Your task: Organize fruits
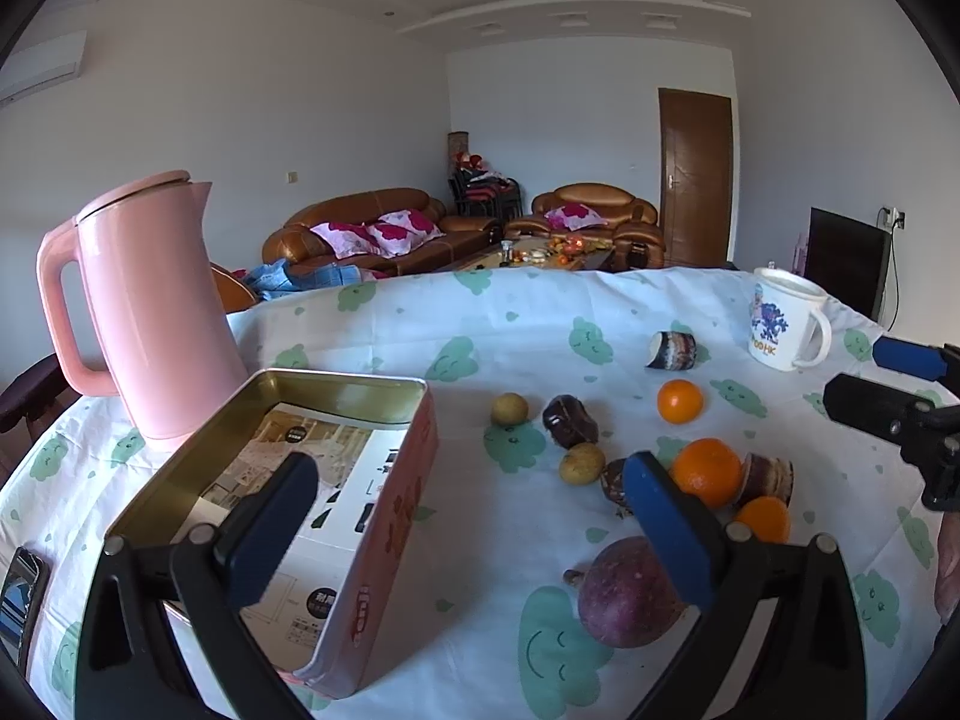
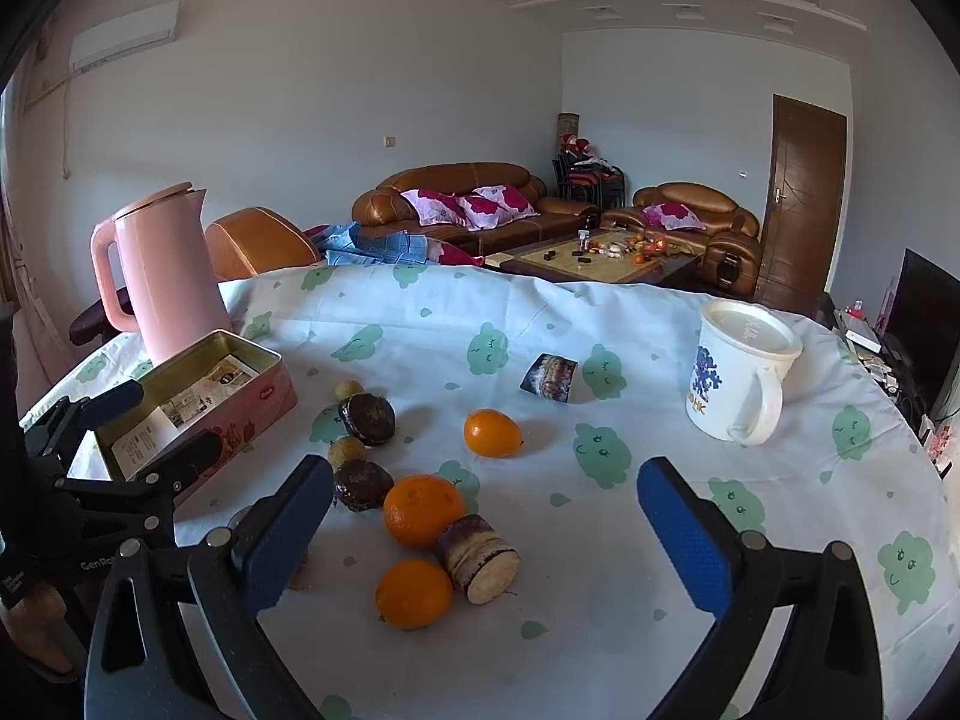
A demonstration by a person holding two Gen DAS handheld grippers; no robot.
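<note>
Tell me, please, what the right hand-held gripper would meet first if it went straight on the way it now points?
Probably the cut purple chunk beside the nearest orange. They lie just ahead between the open fingers of the right hand-held gripper, left of centre. Depth is unclear, so it might pass over them to bare tablecloth.

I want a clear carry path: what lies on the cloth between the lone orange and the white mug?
Nothing: between the lone orange and the white mug only bare tablecloth shows, seen plainly in the right wrist view.
</note>
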